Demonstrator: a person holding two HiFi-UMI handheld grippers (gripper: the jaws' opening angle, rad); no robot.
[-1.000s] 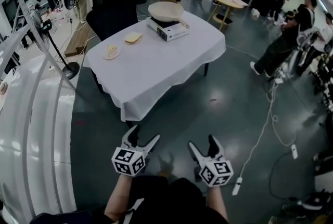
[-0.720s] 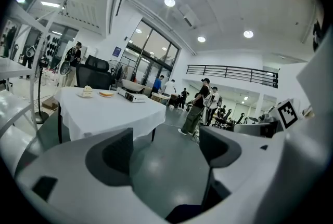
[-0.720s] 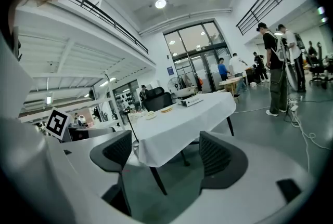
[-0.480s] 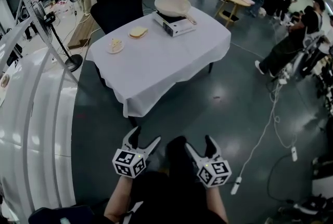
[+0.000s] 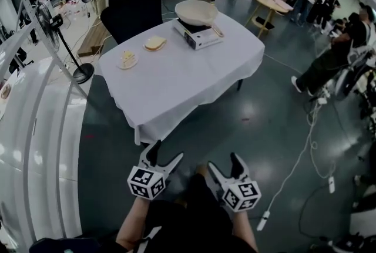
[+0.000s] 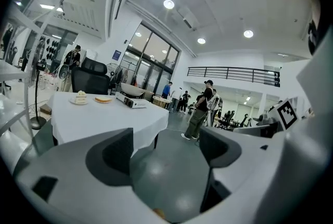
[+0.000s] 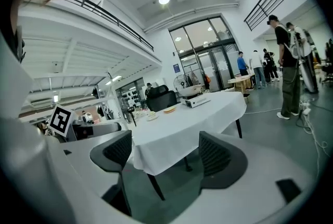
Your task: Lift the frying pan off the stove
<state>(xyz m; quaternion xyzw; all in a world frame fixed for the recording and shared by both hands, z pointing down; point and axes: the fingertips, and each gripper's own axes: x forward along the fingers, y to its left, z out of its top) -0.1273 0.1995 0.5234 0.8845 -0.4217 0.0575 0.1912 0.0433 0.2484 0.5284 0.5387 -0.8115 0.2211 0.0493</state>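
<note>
A pale cream frying pan point(image 5: 195, 12) sits on a white portable stove point(image 5: 198, 34) at the far end of a table with a white cloth point(image 5: 188, 78); its handle points right and toward me. The pan point(image 6: 130, 90) and stove point(image 6: 133, 102) are small and distant in the left gripper view, and the pan point(image 7: 189, 91) on the stove point(image 7: 197, 100) shows likewise in the right gripper view. My left gripper point(image 5: 163, 154) and right gripper point(image 5: 222, 162) are held low over the floor, well short of the table, both open and empty.
On the cloth lie a plate with cake point(image 5: 127, 60) and a slice of bread point(image 5: 155, 43). A black office chair point(image 5: 133, 9) stands behind the table. A fan on a stand point(image 5: 64, 46) is at left, cables point(image 5: 299, 158) cross the floor at right, and people stand beyond.
The table has come slightly nearer in the head view as I step forward. Both grippers stay open in the same low position.
</note>
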